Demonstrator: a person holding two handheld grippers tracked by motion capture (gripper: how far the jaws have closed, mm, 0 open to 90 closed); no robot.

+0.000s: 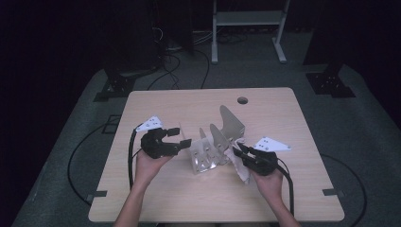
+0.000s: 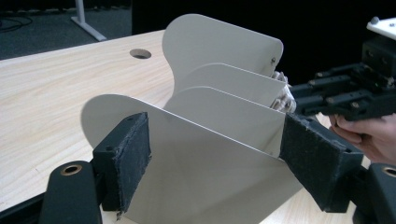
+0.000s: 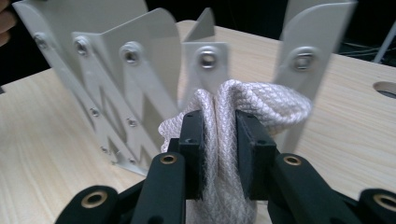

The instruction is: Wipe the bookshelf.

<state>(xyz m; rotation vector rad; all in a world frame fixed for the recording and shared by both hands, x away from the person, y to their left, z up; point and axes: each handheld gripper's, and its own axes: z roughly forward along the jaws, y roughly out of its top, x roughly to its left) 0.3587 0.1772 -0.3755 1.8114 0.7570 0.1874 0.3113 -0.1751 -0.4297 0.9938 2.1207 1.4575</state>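
A grey metal rack [image 1: 215, 142] of several upright plates stands mid-table. My left gripper [image 1: 182, 138] is at its left end. In the left gripper view the jaws [image 2: 212, 144] stand wide apart, open, with the nearest plate [image 2: 210, 177] just past the pads; the right pad [image 2: 317, 158] meets that plate's edge. My right gripper [image 1: 240, 150] is at the rack's right side, shut on a bunched white woven cloth [image 1: 241, 170]. In the right gripper view the cloth [image 3: 275, 105] bulges out of the jaws [image 3: 219, 121] against the riveted plates [image 3: 140, 51]. The left gripper view shows that cloth [image 2: 282, 95] too.
The wooden table [image 1: 165, 198] has a round cable hole [image 1: 242, 100] near its far edge. Beyond it stand a white frame [image 1: 248, 28] and dark stands on a grey floor with cables. Bare tabletop lies all round the rack.
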